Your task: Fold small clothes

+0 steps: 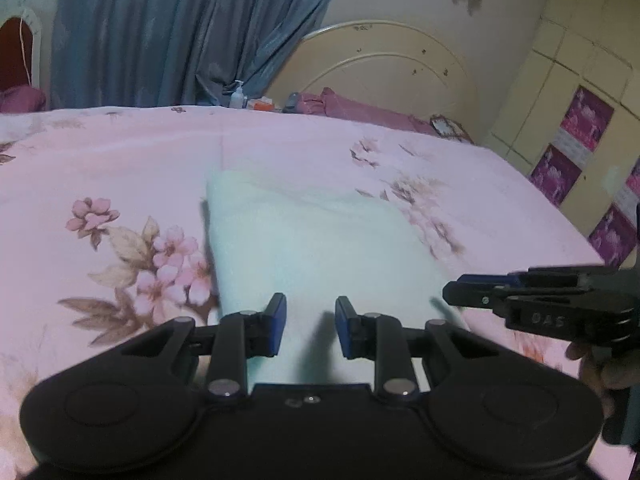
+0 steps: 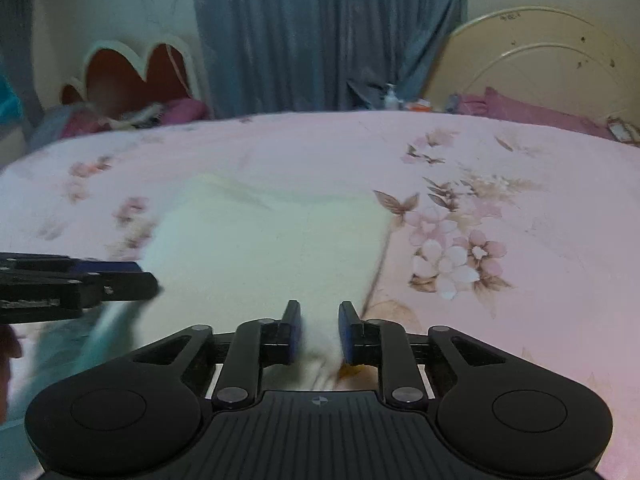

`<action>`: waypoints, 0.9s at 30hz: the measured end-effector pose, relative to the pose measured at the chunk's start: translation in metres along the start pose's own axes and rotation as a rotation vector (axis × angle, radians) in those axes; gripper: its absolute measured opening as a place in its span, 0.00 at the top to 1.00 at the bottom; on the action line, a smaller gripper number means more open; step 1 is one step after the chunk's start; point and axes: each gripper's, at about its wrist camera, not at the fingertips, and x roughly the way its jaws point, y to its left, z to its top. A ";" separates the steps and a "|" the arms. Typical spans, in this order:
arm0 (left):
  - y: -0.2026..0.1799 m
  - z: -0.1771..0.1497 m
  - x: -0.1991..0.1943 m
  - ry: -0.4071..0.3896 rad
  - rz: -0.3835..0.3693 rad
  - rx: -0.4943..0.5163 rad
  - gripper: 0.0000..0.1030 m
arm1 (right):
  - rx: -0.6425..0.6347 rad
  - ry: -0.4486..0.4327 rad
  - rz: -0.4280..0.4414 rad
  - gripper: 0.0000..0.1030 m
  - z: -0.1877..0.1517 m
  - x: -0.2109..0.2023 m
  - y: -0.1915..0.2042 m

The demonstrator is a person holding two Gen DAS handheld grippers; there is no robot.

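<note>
A pale mint cloth point(image 1: 320, 248) lies folded on the pink floral bedspread point(image 1: 120, 168). Its near edge rises into my left gripper point(image 1: 311, 326), whose blue pads point(image 1: 276, 320) are shut on it. In the right wrist view the same cloth point(image 2: 260, 240) looks whitish, and its near right corner fills the gap of my right gripper point(image 2: 320, 332), which is shut on it. From the side, the left gripper point(image 2: 148, 278) shows at the left with blurred cloth hanging under it. The right gripper point(image 1: 450, 296) reaches in at the cloth's right corner, with a hand point(image 1: 596, 364) behind it.
Pink pillows point(image 1: 360, 110) and a cream headboard point(image 1: 384, 64) are at the bed's far right. A pump bottle point(image 1: 237, 96) and small items sit by the blue curtain point(image 1: 160, 32). A wardrobe point(image 1: 580, 120) stands to the right, and a second bed's red headboard point(image 2: 132, 76) at the left.
</note>
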 end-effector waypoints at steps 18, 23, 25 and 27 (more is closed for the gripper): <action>-0.026 -0.033 0.005 0.066 0.054 0.020 0.76 | 0.000 0.085 -0.045 0.81 -0.032 -0.005 0.004; -0.039 -0.039 -0.009 0.086 0.040 0.054 0.76 | -0.033 0.051 0.040 0.81 -0.034 -0.035 0.020; -0.046 -0.046 -0.013 0.115 0.028 0.074 0.76 | -0.061 0.069 0.070 0.81 -0.041 -0.038 0.029; -0.053 -0.055 -0.016 0.144 0.017 0.092 0.76 | -0.112 0.105 0.073 0.81 -0.053 -0.036 0.037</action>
